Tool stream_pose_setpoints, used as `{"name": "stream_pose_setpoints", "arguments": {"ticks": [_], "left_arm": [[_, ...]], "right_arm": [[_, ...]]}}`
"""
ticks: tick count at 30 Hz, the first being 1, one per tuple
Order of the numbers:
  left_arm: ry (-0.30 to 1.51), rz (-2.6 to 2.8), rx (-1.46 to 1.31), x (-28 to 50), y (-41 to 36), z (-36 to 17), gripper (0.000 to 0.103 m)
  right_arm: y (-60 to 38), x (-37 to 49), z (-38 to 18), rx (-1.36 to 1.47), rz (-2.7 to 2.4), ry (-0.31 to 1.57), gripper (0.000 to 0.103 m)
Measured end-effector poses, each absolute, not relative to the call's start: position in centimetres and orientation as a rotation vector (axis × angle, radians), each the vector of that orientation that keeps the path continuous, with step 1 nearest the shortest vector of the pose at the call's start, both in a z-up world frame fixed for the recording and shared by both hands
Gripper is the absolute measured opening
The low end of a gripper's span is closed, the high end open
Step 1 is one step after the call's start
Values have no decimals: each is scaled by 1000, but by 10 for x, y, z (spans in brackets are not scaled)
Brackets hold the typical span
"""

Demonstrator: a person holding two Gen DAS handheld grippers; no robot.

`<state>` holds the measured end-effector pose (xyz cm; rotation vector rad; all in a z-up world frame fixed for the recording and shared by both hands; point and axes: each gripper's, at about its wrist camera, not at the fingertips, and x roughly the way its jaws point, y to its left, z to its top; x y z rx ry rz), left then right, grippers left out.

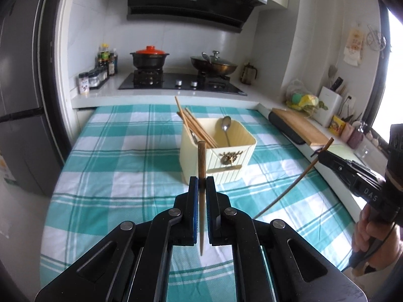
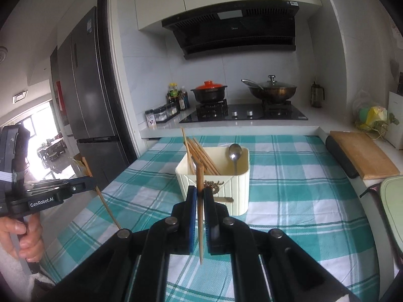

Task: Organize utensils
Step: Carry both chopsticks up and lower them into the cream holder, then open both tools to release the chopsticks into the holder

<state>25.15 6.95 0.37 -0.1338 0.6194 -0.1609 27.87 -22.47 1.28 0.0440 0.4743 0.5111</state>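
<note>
A cream utensil holder (image 1: 228, 154) (image 2: 235, 188) stands on the teal checked tablecloth (image 1: 113, 176) (image 2: 302, 201). It holds several wooden chopsticks (image 1: 195, 125) (image 2: 201, 156) and a metal spoon (image 1: 226, 128) (image 2: 234, 156). My left gripper (image 1: 202, 183) is shut on a wooden chopstick (image 1: 201, 193), held upright just in front of the holder. My right gripper (image 2: 200, 193) is shut on another chopstick (image 2: 200, 216), also near the holder. The right gripper also shows in the left wrist view (image 1: 321, 151), the left gripper in the right wrist view (image 2: 90, 181).
Behind the table is a counter with a gas hob (image 1: 181, 83), a black pot with a red lid (image 1: 149, 58), a wok (image 1: 214, 65) and spice jars (image 1: 93, 78). A wooden cutting board (image 1: 299, 125) (image 2: 362, 156) lies at the right edge. A fridge (image 2: 93, 95) stands left.
</note>
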Motion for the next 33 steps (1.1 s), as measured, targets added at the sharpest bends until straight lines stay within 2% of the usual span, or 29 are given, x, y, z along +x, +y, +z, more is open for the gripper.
{"name": "stream_pose_setpoints", "arguments": {"ticks": [11,19,23,28,33], "left_arm": [[534,-170,-168,265,78,55,3],[407,-154,-133,311,72,117,3],[349,-128,-136,344,66,133,3],[388,-109,-160,394,58,114,3],[513,-83,-174,440,52,61,3]], "right_arm": [[-229,311,62,41,503,410,6],[-220,354,131,10,500,302,6],[-205,381,148,-15,503,248,6],[-180,414,131,-80,515,233,6],[-156,462,76,-150,536,401,6]]}}
